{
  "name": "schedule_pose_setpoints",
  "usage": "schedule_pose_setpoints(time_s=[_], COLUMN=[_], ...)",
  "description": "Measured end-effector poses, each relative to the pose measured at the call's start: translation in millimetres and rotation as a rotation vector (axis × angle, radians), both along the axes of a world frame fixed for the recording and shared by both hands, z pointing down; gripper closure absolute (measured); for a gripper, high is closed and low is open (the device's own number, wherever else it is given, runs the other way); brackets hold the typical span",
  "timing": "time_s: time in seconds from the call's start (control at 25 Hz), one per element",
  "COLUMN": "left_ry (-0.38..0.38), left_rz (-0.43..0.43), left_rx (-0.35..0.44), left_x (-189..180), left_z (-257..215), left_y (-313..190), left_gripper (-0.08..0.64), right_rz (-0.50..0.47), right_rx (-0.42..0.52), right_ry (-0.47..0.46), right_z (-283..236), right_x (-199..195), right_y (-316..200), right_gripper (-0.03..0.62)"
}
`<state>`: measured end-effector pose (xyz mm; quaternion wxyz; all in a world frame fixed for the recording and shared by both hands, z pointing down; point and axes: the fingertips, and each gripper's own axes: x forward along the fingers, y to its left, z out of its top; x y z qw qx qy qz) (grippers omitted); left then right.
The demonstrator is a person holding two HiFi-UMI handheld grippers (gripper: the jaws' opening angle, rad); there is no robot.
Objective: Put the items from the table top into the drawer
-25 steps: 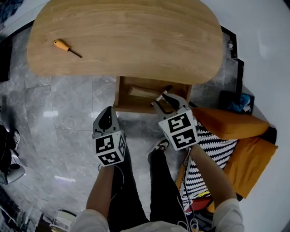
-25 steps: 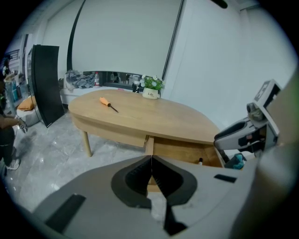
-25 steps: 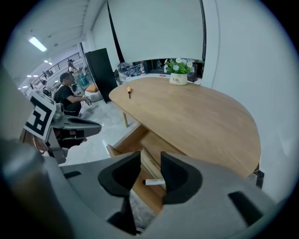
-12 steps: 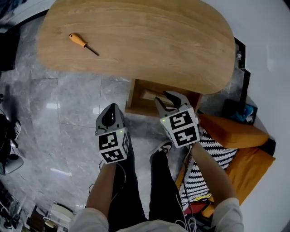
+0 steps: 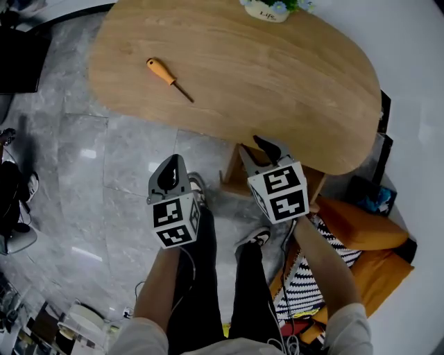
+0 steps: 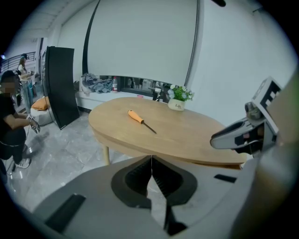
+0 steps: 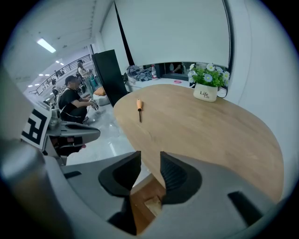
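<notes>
An orange-handled screwdriver [image 5: 168,78] lies alone on the left part of the oval wooden table [image 5: 277,83]; it also shows as the screwdriver [image 6: 140,119] and the screwdriver [image 7: 139,106] in the gripper views. Below the table's near edge the open wooden drawer [image 5: 234,179] peeks out, with a pale wooden piece [image 7: 153,204] inside. My right gripper [image 5: 257,149] hovers at that edge over the drawer, open and empty, seen as the right gripper [image 7: 149,161]. My left gripper [image 5: 171,163] hangs over the floor, short of the table, its jaws shut on nothing, shown as the left gripper [image 6: 151,163].
A white pot of flowers [image 5: 267,8] stands at the table's far side. An orange cushion [image 5: 357,225] and striped fabric [image 5: 316,260] lie on the floor at the right. A black panel [image 6: 63,84] stands left of the table, with people [image 7: 74,105] beyond it.
Both grippers have moved from in front of the drawer toward the table's near edge. The drawer has slid mostly out of sight under the tabletop, and the screwdriver sits nearer the middle of the head view.
</notes>
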<state>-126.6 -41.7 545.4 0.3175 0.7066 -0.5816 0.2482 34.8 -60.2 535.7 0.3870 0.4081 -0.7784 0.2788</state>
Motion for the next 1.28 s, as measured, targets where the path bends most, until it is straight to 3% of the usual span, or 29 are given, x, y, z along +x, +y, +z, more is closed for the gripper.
schedule_pose_setpoints(time_s=[0.76,1.28], left_ry=[-0.014,0.003], left_rz=[-0.131,-0.179], left_rx=[0.002,0.012], left_x=[-135,-173], left_z=[14,17], left_y=[-82,-112], left_gripper=[0.55,0.549], right_rz=[-0.117,-0.113], right_rx=[-0.01,-0.019], right_ry=[0.019,0.029], right_z=[10,32], right_x=[-130,-175], right_y=[-112,-160], right_gripper=[0.469,0.469])
